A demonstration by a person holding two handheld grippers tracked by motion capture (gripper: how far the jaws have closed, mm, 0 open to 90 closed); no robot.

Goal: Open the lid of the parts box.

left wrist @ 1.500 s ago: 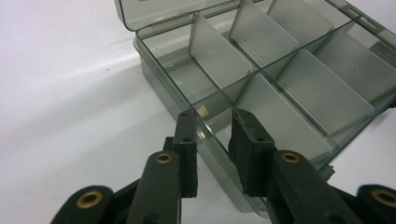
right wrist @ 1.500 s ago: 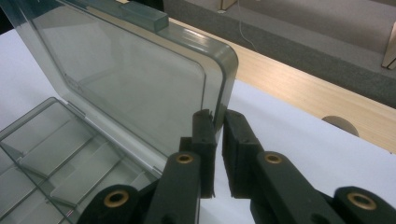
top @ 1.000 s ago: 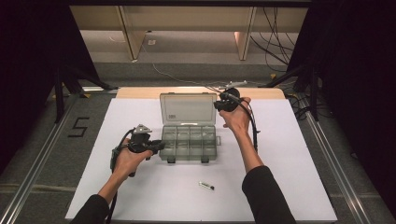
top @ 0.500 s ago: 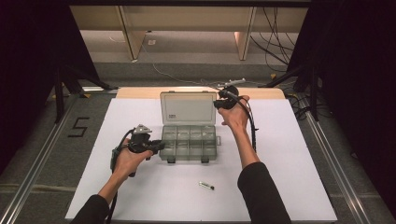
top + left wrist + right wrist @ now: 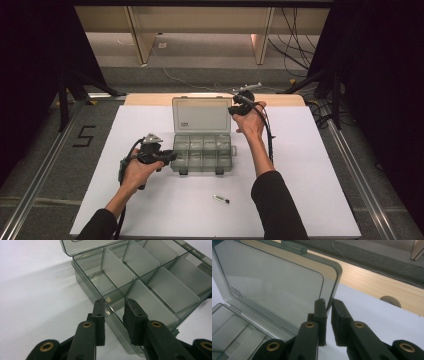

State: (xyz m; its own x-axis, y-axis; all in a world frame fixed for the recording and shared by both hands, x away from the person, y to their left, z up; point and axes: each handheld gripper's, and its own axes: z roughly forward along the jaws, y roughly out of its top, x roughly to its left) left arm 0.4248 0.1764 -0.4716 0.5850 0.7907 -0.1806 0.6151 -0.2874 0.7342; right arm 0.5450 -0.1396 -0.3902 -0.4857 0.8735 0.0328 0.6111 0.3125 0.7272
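A clear grey compartment box (image 5: 202, 152) is seen at the centre of the high view, resting on the white-covered table (image 5: 310, 200), with its lid (image 5: 201, 115) raised open behind the tray. The tray is divided by partitions into two rows of compartments; in the left gripper view all visible compartments (image 5: 172, 288) are seen to be empty.

The left gripper (image 5: 167, 156) is located at the tray's left end in the high view. In the left gripper view its fingers (image 5: 99, 322) are set astride the tray's near corner wall, one outside and one inside; whether the wall is actually pinched cannot be told.

The right gripper (image 5: 234, 110) is held at the lid's upper right corner. In the right gripper view its fingers (image 5: 321, 315) are closed on the lid's side edge (image 5: 332, 293), with the thin panel clamped between them.

A small dark-tipped cylindrical part (image 5: 220, 199) is noted lying loose on the table, lower centre of the high view, well apart from the box and outside any compartment.
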